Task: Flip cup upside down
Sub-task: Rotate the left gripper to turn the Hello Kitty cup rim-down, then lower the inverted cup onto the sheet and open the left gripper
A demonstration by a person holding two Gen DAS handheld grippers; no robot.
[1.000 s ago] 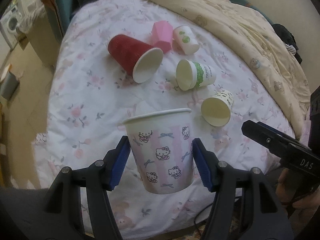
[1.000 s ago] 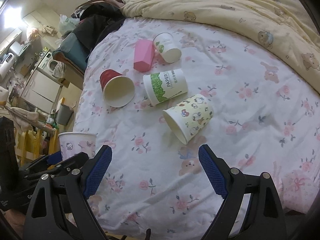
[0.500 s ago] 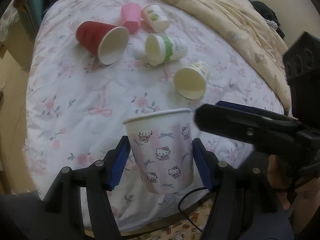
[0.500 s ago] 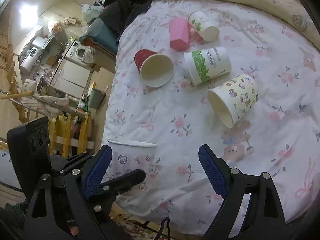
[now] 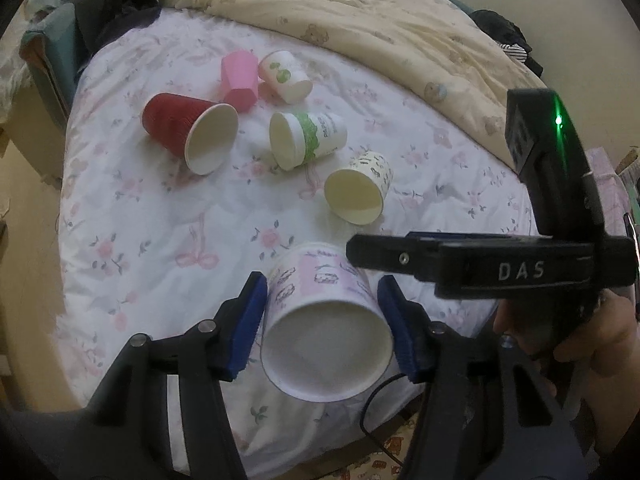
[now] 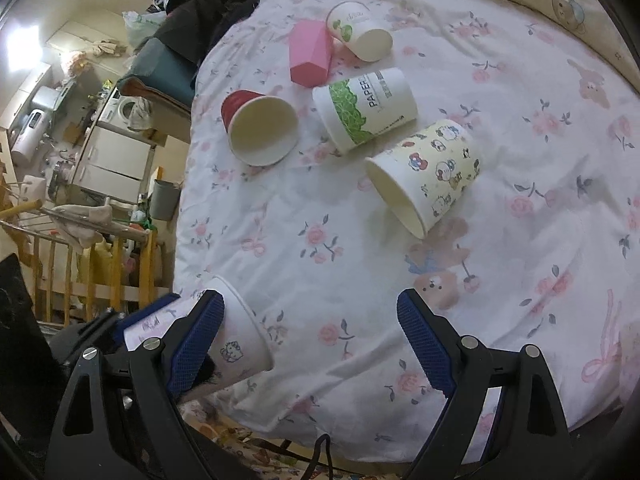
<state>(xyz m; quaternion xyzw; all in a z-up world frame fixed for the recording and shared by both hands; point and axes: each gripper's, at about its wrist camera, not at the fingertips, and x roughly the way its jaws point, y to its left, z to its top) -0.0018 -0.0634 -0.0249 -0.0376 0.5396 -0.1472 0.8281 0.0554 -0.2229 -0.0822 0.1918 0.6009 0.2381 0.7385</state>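
Red cup (image 5: 182, 126), pink cup (image 5: 239, 80), green-leaf white cup (image 5: 308, 140), cartoon-print cream cup (image 6: 430, 170), Hello Kitty pink-striped cup (image 5: 320, 312), rose-print white bedsheet (image 6: 520, 160).

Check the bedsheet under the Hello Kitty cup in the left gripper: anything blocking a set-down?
Nothing visible. The sheet near the Hello Kitty cup in the left gripper is bare; the yellow cup lies farther in.

Right claw (image 6: 310, 340) wide open over the floral sheet (image 6: 360, 264), tilted Hello Kitty cup (image 6: 236, 344) at its left pad
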